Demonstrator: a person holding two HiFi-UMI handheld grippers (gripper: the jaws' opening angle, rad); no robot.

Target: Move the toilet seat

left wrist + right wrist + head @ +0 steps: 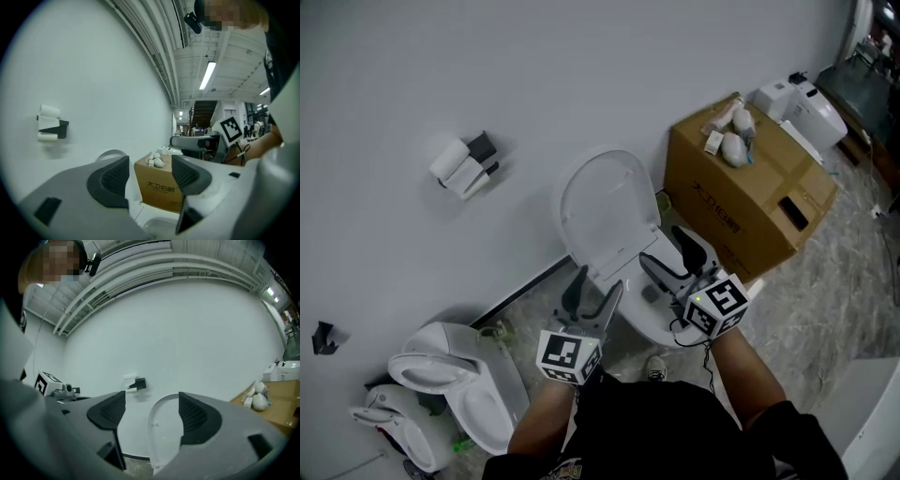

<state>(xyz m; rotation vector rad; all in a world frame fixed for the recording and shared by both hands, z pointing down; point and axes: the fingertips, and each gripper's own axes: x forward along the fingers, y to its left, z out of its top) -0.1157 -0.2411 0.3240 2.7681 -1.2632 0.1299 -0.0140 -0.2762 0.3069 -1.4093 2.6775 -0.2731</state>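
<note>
The white toilet seat and lid [607, 208] stand raised against the wall, above the bowl [649, 325]. My left gripper [595, 292] hovers over the bowl's left side, its jaws open and nothing between them. My right gripper [670, 255] is to the right of the raised lid, near its hinge end, also open and holding nothing. In the right gripper view the upright lid [161, 432] shows through the gap of the right gripper [152, 416], apart from the pads. In the left gripper view the left gripper [150, 176] frames the cardboard box [159, 187], and the lid's edge [111, 153] peeks over the left jaw.
A cardboard box [741, 187] with white items on top stands right of the toilet. A paper-roll holder [464, 164] hangs on the wall at left. A second toilet [450, 384] lies on the floor at lower left. A white appliance [806, 108] sits beyond the box.
</note>
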